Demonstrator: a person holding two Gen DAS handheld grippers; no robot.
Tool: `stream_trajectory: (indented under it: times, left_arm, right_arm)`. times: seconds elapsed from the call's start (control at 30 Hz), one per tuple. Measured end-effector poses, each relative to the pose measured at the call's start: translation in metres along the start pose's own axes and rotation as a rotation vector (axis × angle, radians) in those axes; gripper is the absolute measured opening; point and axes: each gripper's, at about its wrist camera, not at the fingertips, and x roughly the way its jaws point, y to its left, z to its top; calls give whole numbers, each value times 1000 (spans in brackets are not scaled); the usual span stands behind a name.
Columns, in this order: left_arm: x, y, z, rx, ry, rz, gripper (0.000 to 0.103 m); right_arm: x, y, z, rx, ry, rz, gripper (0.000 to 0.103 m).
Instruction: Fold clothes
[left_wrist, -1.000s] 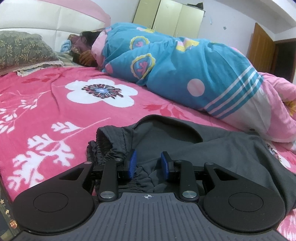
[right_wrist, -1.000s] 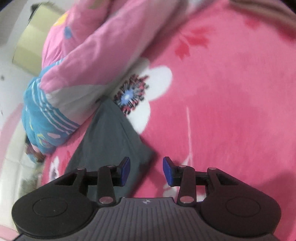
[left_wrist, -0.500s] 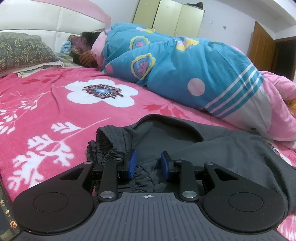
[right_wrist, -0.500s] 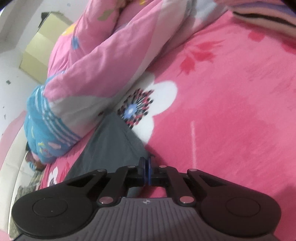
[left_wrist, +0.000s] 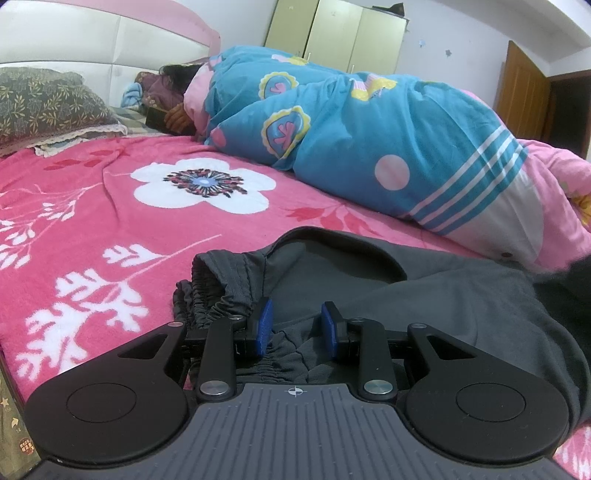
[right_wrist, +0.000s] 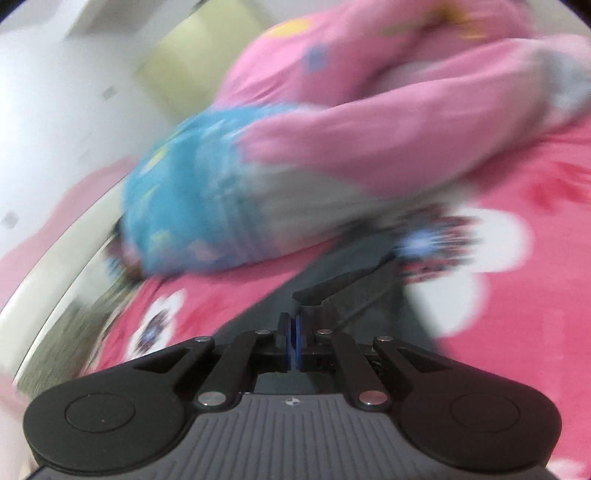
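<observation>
Dark grey trousers (left_wrist: 461, 295) are lain on a pink bed (left_wrist: 110, 206), gripped at both ends.

The trousers are of soft, matte knit cloth, with a gathered, ribbed elastic waistband (left_wrist: 221, 295) that is crumpled into small pleats. In the left wrist view the waistband lies at the near edge of the bed and the garment is stretched away to the right, beside a blue and pink quilt (left_wrist: 369, 147). The bed cover is fleecy, with white flowers. The left gripper (left_wrist: 295, 326) is partly open, and bunched waistband cloth is seen between its blue pads; a firm pinch cannot be told. The right gripper (right_wrist: 294, 345) is fully closed on a thin edge of the grey cloth, which is lifted and pulled taut from it. The right wrist view is much blurred.
</observation>
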Motion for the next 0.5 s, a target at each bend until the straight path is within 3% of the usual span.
stream_trajectory:
  times: [0.13,0.2,0.23,0.27,0.5]
  left_arm:
    - [0,0,0,0,0,0,29]
    - [0,0,0,0,0,0,29]
    - [0,0,0,1,0,0,29]
    - [0,0,0,1,0,0,29]
    - [0,-1,0,8,1,5,29]
  right_arm:
    - [37,32,-6,-85,144,110,7]
    - [43,40,-8,-117,189,146,21]
    - [39,40,-8,-124,179,149,32]
    - [31,36,-7,-127,151,150,36]
    - [-27,-47,-3,74,20,18,37]
